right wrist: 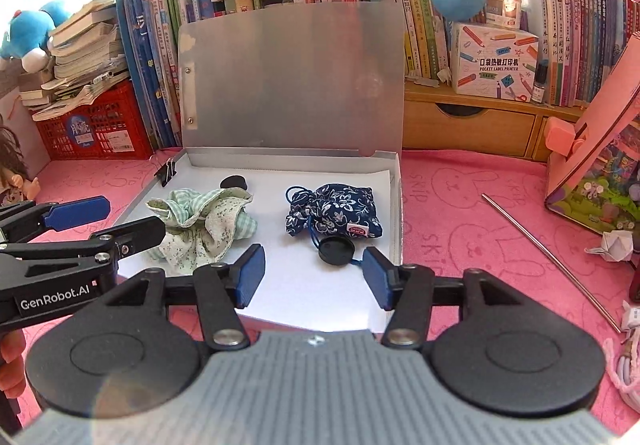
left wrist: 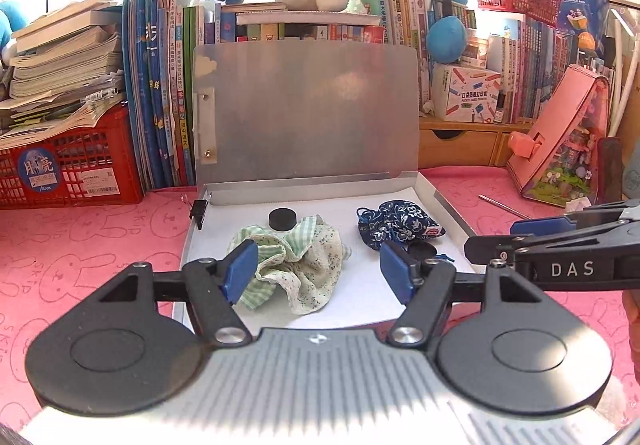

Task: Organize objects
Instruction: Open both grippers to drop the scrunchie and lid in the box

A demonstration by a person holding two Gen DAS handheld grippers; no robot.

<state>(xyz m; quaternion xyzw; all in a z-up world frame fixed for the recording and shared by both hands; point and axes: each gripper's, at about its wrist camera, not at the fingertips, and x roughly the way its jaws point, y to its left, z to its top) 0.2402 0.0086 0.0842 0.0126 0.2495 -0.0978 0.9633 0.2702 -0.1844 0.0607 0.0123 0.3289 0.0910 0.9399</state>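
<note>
Both pairs of blue-padded fingers stand apart with nothing between them. Left gripper hangs over the near edge of the open grey case, its left finger just in front of the crumpled green-and-white cloth, its right finger close before the dark blue flowered pouch; whether either pad touches the fabric I cannot tell. Beyond the cloth, further from the fingers, lies a black round disc. A second black disc, tied to the pouch by a blue cord, sits just behind the right finger.

Right gripper also hovers at the near side of the case, above the white sheet lining its floor. The pouch and its disc lie just ahead of these fingers, the cloth ahead and to their left, and a black binder clip is clipped to the far left rim. The case lid stands upright behind everything, against a row of books.

Off to the right of the right gripper's fingers, on the pink bunny-print mat, a thin metal rod lies slantwise, well apart from the case.
</note>
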